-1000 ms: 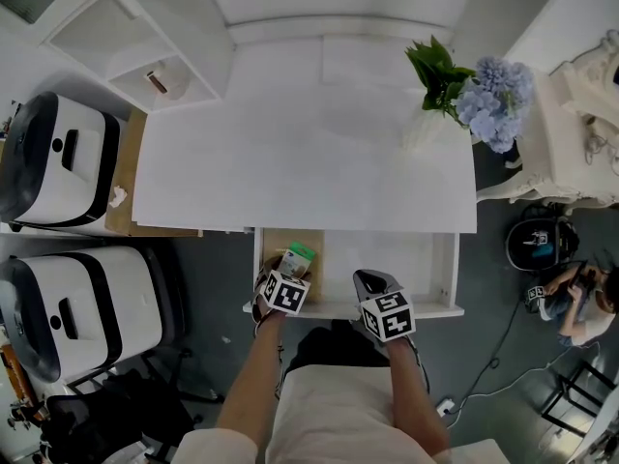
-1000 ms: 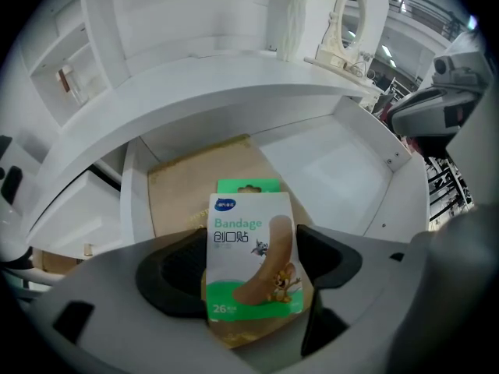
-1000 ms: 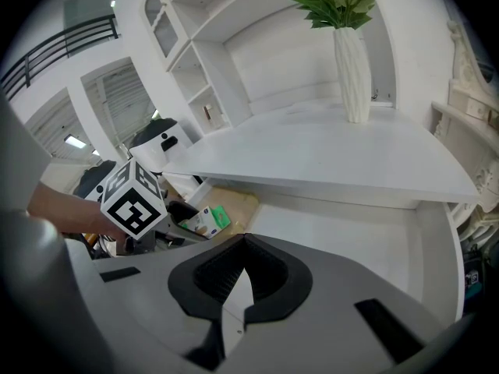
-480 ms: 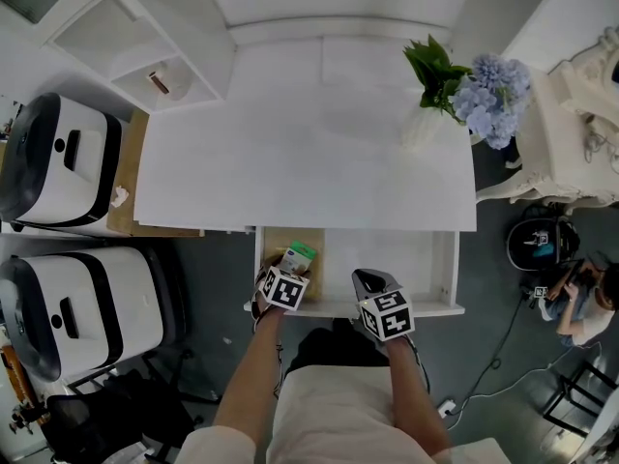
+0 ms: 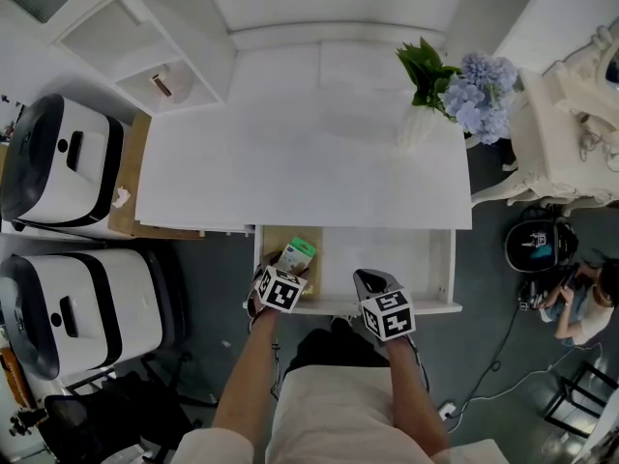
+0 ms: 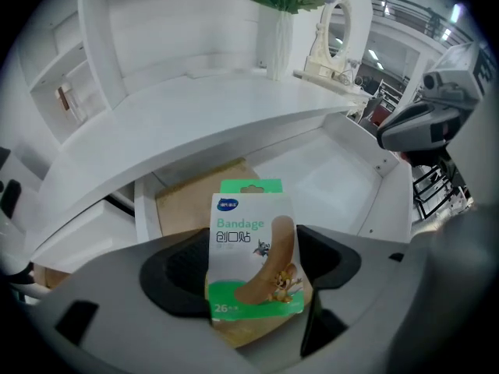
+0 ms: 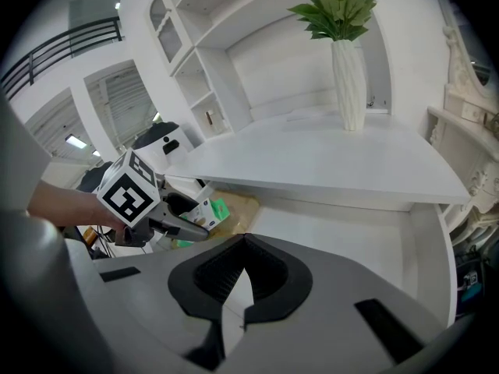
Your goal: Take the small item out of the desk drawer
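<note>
The bandage box (image 6: pixel 253 259) was clamped upright between the jaws of the left gripper (image 6: pixel 251 287), over the left end of the open drawer (image 5: pixel 426 259), probably so it could lift clear of the front rim. The right gripper (image 7: pixel 238 283), jaws together and empty, hung at the drawer's front middle, seemingly idle. Beyond the drawer, the desk top (image 5: pixel 309 153) carried only a vase of flowers (image 5: pixel 426 119).

Glossy cardboard bandage box (image 6: pixel 253 263), matt white desk (image 5: pixel 300 162)

Ahead of you: white desk (image 5: pixel 300 162), flower vase (image 5: pixel 418 124) at right corner, white shelving (image 5: pixel 145 51) behind, dark grey floor (image 5: pixel 218 288) beneath.
</note>
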Tool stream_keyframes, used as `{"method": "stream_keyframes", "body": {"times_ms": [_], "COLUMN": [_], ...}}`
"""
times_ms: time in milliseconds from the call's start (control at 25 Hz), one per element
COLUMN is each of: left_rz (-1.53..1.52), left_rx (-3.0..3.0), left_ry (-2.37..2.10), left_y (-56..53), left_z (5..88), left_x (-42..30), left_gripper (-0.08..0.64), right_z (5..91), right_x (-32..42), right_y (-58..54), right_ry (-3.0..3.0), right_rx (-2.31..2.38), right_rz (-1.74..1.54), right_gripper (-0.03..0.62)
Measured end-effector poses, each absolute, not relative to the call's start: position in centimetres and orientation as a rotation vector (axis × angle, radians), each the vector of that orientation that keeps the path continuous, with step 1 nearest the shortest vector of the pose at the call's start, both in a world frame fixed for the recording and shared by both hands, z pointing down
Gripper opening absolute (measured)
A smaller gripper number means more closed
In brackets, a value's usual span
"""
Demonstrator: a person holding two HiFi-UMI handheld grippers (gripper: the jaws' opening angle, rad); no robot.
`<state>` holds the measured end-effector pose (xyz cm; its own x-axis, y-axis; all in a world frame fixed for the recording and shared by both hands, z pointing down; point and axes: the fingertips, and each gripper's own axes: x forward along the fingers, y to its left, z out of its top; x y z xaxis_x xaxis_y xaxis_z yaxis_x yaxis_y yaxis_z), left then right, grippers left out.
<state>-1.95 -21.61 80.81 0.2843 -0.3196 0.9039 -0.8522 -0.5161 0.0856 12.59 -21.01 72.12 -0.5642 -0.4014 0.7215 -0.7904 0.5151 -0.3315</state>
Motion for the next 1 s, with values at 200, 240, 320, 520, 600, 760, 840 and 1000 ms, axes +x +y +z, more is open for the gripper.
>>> {"method": "stream_keyframes", "body": {"times_ms": [200, 240, 320, 520, 600, 760, 840, 1000], "left_rz": [1.155, 1.146, 1.13, 1.1, 1.073, 1.012, 0.972, 0.873], "left_rx": [2.035, 2.047, 2.074, 2.14, 2.156, 2.185, 2.189, 2.183], "left_ry": [-1.099, -1.111, -1.133, -1.205, -1.241, -1.321, -1.363, -1.408], "left_y": [-22.0, -22.0, -21.9, -21.3, -21.1, -20.7, -20.5, -20.0], "left_z": [78.5, 78.0, 77.0, 74.3, 73.2, 70.9, 69.8, 68.0], "left_x": [-1.5, -1.4, -1.3, -1.5, -1.6, -1.6, -1.5, -1.0], "left_gripper": [0.359, 0.359, 0.359, 0.359, 0.359, 0.359, 0.359, 0.359], "right_z": [71.3, 71.2, 70.8, 69.9, 69.5, 68.6, 68.1, 67.0], "right_x": [11.9, 11.8, 11.4, 10.6, 10.5, 10.1, 9.9, 9.3], "right_y": [-20.6, -20.5, -20.3, -19.7, -19.5, -19.3, -19.4, -19.8], "right_ry": [-2.208, -2.213, -2.224, -2.25, -2.259, -2.277, -2.288, -2.31], "right_rx": [0.958, 0.955, 0.949, 0.937, 0.938, 0.94, 0.944, 0.942], "right_rz": [0.861, 0.856, 0.845, 0.812, 0.802, 0.774, 0.762, 0.738], "right_gripper": [0.025, 0.025, 0.025, 0.025, 0.025, 0.025, 0.023, 0.025]}}
